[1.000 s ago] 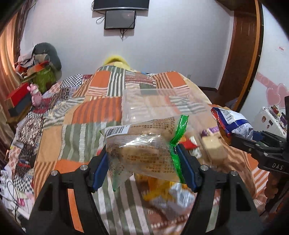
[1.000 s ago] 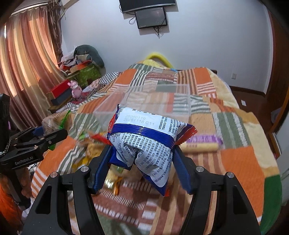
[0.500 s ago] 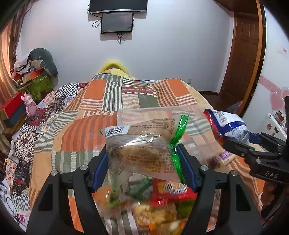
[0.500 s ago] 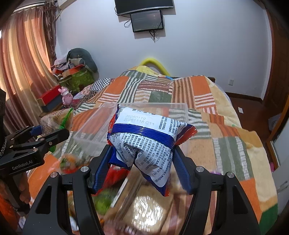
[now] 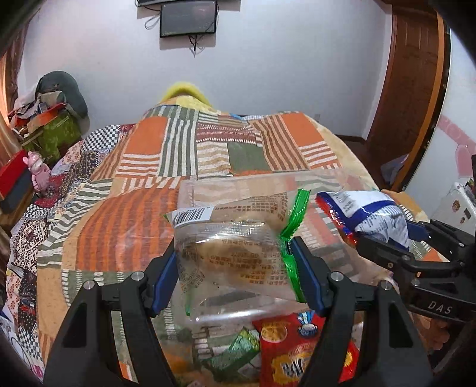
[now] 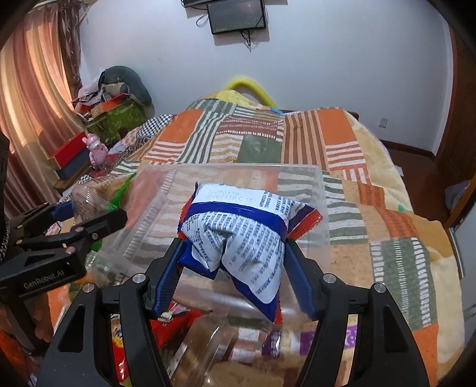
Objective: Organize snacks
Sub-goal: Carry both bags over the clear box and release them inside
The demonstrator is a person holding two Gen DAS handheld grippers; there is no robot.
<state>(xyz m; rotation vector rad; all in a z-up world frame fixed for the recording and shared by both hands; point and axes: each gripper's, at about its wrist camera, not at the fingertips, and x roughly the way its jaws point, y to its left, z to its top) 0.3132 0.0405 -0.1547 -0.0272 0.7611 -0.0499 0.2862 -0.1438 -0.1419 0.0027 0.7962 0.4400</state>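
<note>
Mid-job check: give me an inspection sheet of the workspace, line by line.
Surface: patchwork quilt on a bed.
Job's things: clear snack pack, blue-white packet, clear plastic bin beyond both, red snack bag below.
Clutter: piled boxes and clothes, pink toy.
Grippers: left tongs shut on clear snack pack; right tongs shut on blue-white packet.
Cables: dangling under wall screen.
Surroundings: curtain, wooden door.
</note>
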